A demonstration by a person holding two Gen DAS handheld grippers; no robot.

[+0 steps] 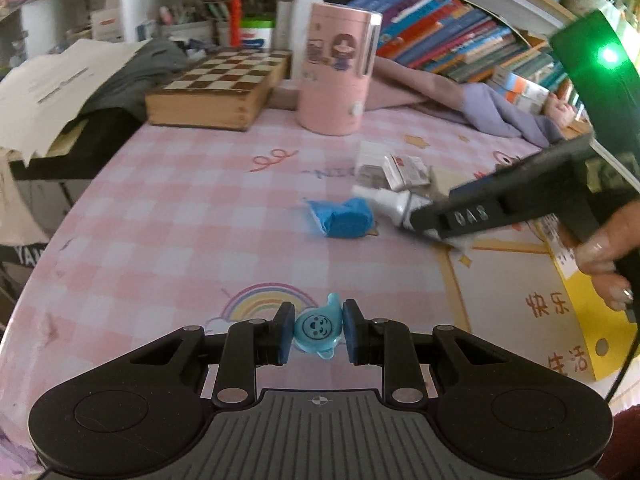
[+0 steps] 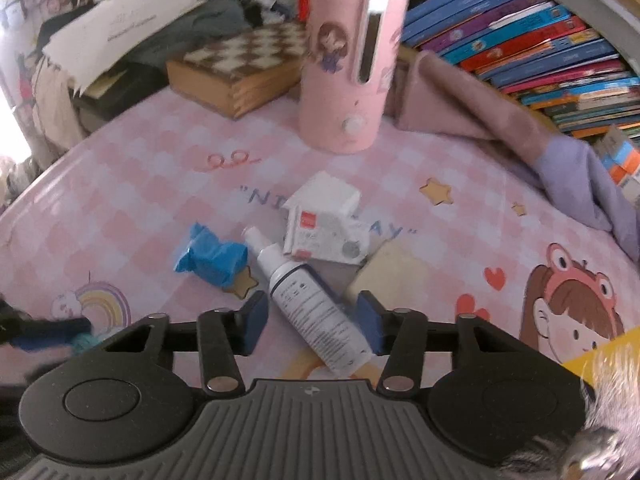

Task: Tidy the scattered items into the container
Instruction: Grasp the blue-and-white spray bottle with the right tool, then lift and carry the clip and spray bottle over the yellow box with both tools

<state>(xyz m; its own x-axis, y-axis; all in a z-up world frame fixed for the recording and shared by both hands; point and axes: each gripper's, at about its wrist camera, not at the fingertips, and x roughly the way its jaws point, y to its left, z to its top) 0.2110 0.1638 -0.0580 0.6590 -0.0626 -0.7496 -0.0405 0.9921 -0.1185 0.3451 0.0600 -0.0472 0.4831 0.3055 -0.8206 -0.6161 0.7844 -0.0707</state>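
Left hand-held gripper (image 1: 319, 332): clenched on a small light-blue toy figure with a smiling face (image 1: 318, 330), both blue pads pressed to its sides. The toy is carried above the rainbow print on the pink checked bench (image 1: 180, 208).

Right hand-held gripper (image 2: 312, 322): jaws partly apart, straddling a white spray bottle (image 2: 308, 296). The bottle lies flat on the bench, slanted, cap toward the far left and base near the right pad. Its base seems to touch the right pad; the left pad stands clear of it. Not gripped. From the left wrist view, the same gripper reaches in from the right, a person's hand (image 1: 604, 264) on its handle.

Loose items, bench centre:
- crumpled blue wrapper (image 2: 212, 258), just left of the bottle's cap end
- small white box with a red mark (image 2: 326, 236), just beyond the bottle
- white folded tissue or pad (image 2: 326, 194), touching the far side of that box
- pale beige flat piece (image 2: 386, 276), right of the bottle, partly under the box's corner

Yellow container (image 1: 576, 320): open box, near right corner of the bench, Chinese characters printed on its wall. Contents cannot be made out.

Background: pink cylindrical device with a cartoon girl (image 2: 344, 76) standing upright, wooden chessboard box (image 1: 220, 88) to its left, pink-and-lilac cloth (image 2: 520, 136) and a row of leaning books (image 2: 540, 44) to its right.
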